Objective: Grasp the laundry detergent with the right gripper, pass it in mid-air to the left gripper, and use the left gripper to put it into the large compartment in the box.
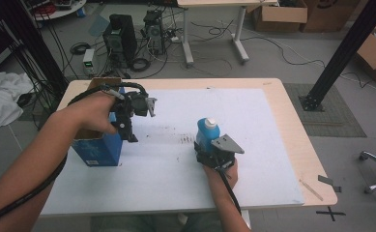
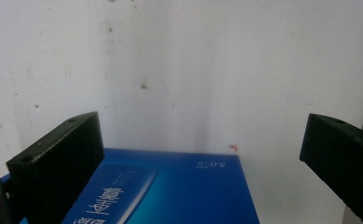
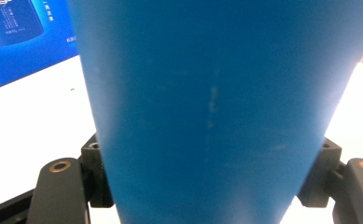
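I'm working in a lab: past the worktop (image 1: 292, 121), at 11 o'clock, computer towers (image 1: 120, 36) stand on the floor amid loose cables (image 1: 214, 29); cardboard boxes (image 1: 280, 14) at 1 o'clock, black framing (image 1: 345, 48) at 2.

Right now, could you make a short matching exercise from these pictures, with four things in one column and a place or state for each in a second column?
Things:
1. blue bottle
2. blue box
3. left gripper
4. right gripper

Places or states:
A. stands open-topped near the table's left edge
B. shut on the bottle's body
C. open, above the box's right side
D. upright near the table's middle, white cap on top

Pairs: 1-D, 2-A, 3-C, 4-B
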